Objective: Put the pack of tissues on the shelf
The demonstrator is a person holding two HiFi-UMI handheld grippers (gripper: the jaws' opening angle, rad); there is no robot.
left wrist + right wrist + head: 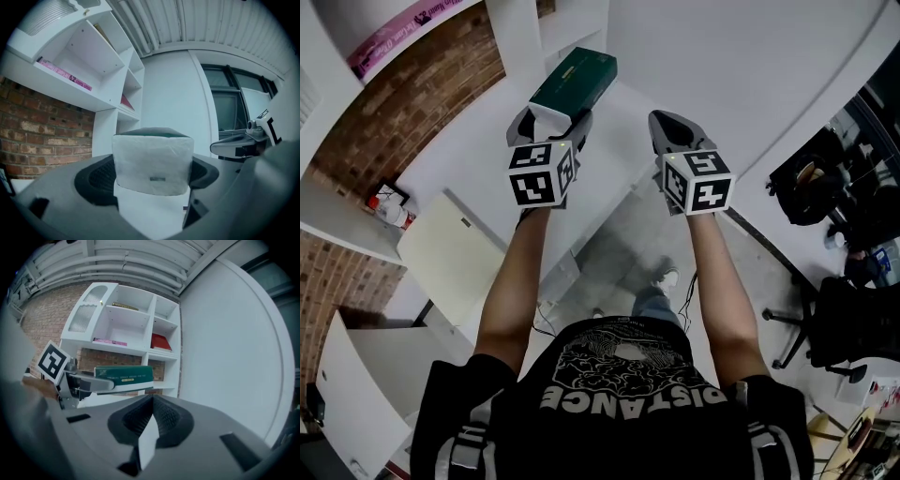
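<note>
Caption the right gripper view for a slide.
Right gripper, shut and empty, faces the white shelf; left gripper holds the green tissue pack.

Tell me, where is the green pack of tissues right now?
In the head view, the pack of tissues is left of centre, clamped in the left tongs and held up before the white shelf.

1. A white shelf (126, 329) is set against a brick wall (42, 131)
2. A plain white wall (225, 348) is seen just beside the shelf
3. A ribbed ceiling (211, 23) is seen above dark-framed windows (229, 108)
4. A black chair (848, 328) is stood on a grey floor (619, 244)
</note>
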